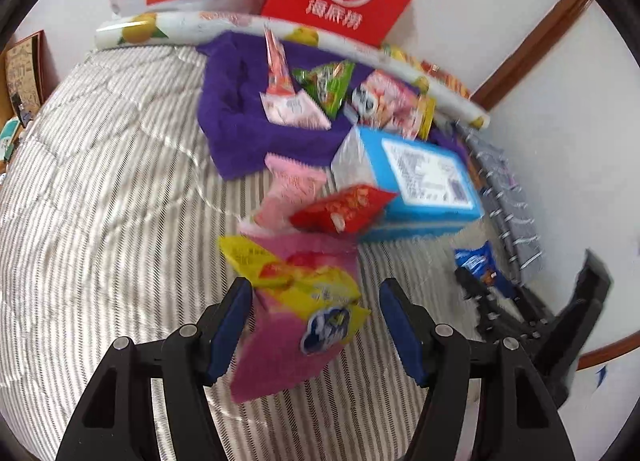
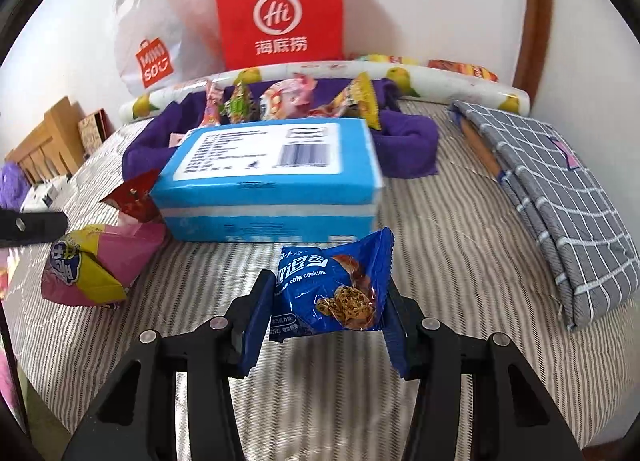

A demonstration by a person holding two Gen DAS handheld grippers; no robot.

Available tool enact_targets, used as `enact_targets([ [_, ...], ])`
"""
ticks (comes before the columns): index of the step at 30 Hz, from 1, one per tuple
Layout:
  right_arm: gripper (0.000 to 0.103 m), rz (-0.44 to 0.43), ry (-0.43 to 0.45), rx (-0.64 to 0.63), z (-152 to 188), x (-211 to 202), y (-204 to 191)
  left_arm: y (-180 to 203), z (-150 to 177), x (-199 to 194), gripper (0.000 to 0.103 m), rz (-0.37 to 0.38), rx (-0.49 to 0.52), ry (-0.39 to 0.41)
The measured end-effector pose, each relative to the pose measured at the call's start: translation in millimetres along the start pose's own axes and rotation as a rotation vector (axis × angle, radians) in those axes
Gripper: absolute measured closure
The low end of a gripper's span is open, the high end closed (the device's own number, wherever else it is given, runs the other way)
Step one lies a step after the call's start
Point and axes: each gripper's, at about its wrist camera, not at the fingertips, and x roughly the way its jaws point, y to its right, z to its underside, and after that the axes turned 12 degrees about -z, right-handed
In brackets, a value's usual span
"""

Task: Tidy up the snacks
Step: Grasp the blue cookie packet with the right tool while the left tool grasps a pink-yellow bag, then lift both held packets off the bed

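Note:
My right gripper is shut on a blue chocolate chip cookie packet, held just above the striped bed in front of a blue box. In the left wrist view that packet and the right gripper show at the right. My left gripper is open over a yellow packet lying on a pink packet; its right pad stands clear of them. A purple cloth tray behind holds several snack packets. A red packet leans on the blue box.
A fruit-print roll runs along the wall behind the tray. A red paper bag and a white shopping bag stand behind it. A grey checked cloth lies on the right. The striped bedding spreads to the left.

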Motion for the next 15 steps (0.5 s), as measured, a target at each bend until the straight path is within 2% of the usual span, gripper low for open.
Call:
enact_targets([
  [4, 0.053, -0.01, -0.001, 0.02, 4, 3, 10, 11, 5, 15, 0.039, -0.053, 0.024, -0.025],
  [8, 0.053, -0.026, 0.001, 0.029, 9, 7, 11, 12, 7, 27, 0.037, -0.028, 0.001, -0.046],
  [15, 0.053, -0.034, -0.017, 0.037, 14, 15, 15, 20, 8, 32, 0.035, -0.061, 0.041, -0.036],
])
